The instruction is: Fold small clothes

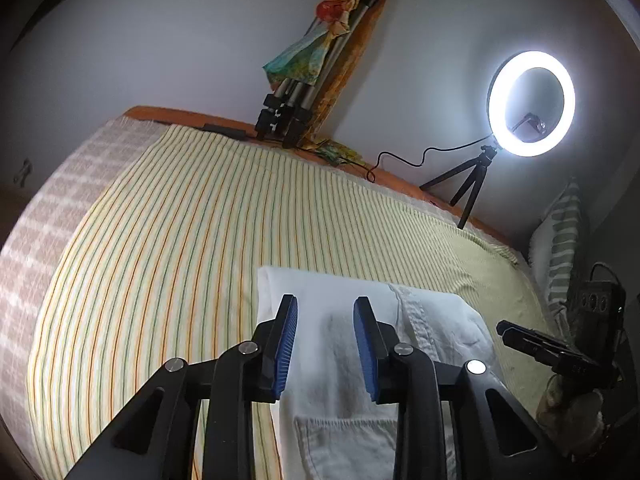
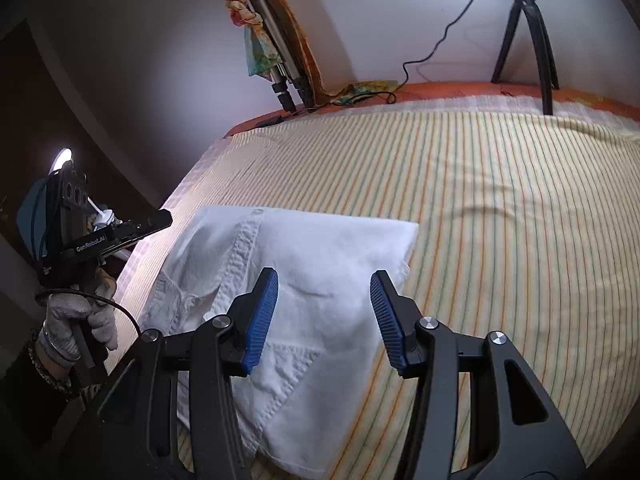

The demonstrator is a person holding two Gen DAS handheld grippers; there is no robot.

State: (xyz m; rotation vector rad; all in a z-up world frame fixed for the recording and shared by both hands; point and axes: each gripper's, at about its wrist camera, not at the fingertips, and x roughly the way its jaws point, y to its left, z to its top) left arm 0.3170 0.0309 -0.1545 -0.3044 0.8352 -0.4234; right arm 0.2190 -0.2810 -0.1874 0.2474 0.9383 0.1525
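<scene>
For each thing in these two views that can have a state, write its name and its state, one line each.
White shirt: folded, lying flat on the bedsheet.
Left gripper: open, empty, above the shirt.
Right gripper: open, empty, above the shirt.
Ring light: switched on.
Bedsheet: spread, slightly wrinkled.

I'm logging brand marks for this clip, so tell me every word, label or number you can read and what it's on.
"GenRobot.AI": white lettering on the black body of the left tool, seen from the right wrist view.
Small white print lower on that same body: too small to read.
Small marks on the right tool in the left wrist view: too blurred to read.
White shirt, striped bedsheet: no text.
</scene>
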